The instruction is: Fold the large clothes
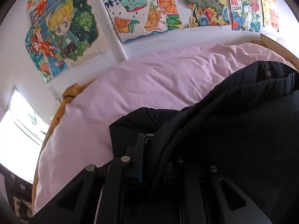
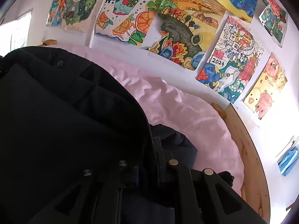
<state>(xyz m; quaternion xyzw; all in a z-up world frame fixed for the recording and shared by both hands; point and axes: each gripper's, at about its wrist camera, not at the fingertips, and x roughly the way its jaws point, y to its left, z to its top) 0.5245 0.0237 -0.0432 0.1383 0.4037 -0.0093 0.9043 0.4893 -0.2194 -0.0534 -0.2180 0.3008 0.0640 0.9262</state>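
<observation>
A large black padded jacket point(image 1: 233, 130) lies on a bed with a pink sheet point(image 1: 140, 85). My left gripper point(image 1: 149, 149) is shut on a fold of the jacket; its left finger with a blue pad point(image 1: 141, 160) shows, and the right finger is hidden under the fabric. In the right wrist view the jacket point(image 2: 65, 112) fills the left half, with a snap button point(image 2: 60, 63) near its edge. My right gripper point(image 2: 149, 149) is shut on the jacket's edge, the cloth draped over its left finger. A darker part of the jacket point(image 2: 177, 145) lies just beyond it on the pink sheet point(image 2: 196, 119).
A wooden bed frame point(image 2: 246, 149) runs along the right side, and it also shows at the left point(image 1: 56, 115). The wall behind carries several colourful drawings point(image 1: 149, 9). A bright window point(image 1: 20, 130) is at the left. A blue object point(image 2: 287, 161) is at the far right.
</observation>
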